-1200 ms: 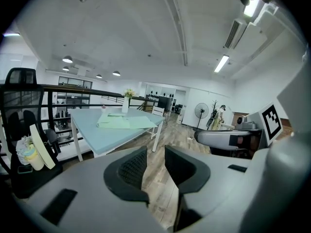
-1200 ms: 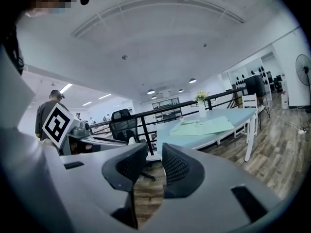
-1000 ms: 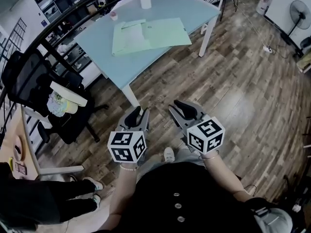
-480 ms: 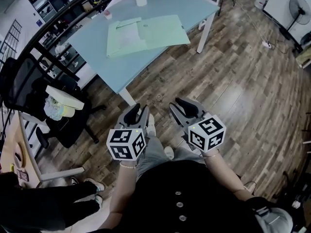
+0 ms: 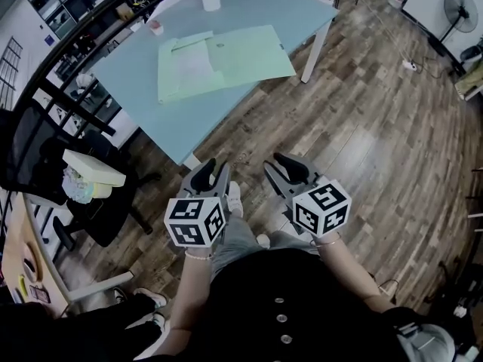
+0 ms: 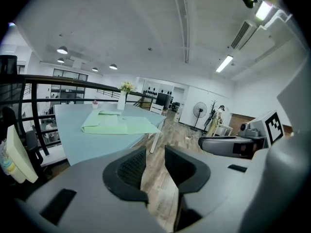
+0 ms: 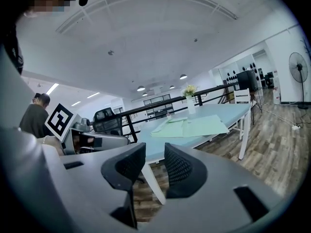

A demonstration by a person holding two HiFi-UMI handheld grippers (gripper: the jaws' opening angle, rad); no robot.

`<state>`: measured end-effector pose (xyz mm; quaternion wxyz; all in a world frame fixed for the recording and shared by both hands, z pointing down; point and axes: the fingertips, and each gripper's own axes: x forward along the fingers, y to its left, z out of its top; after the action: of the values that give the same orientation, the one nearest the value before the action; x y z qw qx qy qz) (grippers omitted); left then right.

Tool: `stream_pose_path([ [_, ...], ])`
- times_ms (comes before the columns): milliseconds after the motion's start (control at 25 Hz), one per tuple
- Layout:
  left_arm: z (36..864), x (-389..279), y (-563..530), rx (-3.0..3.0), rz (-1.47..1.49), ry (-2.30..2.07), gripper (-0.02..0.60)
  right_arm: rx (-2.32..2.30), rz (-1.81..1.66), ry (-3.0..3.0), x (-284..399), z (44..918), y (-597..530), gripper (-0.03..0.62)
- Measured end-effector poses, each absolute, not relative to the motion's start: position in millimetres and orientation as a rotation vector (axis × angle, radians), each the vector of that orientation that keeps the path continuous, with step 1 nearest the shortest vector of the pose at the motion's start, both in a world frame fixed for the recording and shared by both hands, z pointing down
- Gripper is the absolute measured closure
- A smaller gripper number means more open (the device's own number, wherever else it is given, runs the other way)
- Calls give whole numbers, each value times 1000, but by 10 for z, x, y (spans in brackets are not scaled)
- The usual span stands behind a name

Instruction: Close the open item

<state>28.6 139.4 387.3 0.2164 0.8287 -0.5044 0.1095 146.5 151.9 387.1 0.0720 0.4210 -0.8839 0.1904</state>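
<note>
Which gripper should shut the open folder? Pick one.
Right, probably: the right gripper lines up with the green folder's free flap; the left gripper is equally open, empty and far from the table.

The desk [image 5: 249, 6] is seen steeply from above in the head view, and low, from afar, in both gripper views.

The floor [image 5: 377, 127] is lightly glossy wood plank, the table [image 5: 256, 6] smooth and matt, the green folder [image 5: 226, 55] papery.

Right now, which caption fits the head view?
Left gripper and right gripper, open and empty, point toward an open green folder on a table.
</note>
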Motion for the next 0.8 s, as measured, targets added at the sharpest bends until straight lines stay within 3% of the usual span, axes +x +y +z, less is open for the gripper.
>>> stream_pose_path([
  [800,3787,-258,-468,2387,353,-1277,460,1394,556,-2599,914,3765,-329,471],
])
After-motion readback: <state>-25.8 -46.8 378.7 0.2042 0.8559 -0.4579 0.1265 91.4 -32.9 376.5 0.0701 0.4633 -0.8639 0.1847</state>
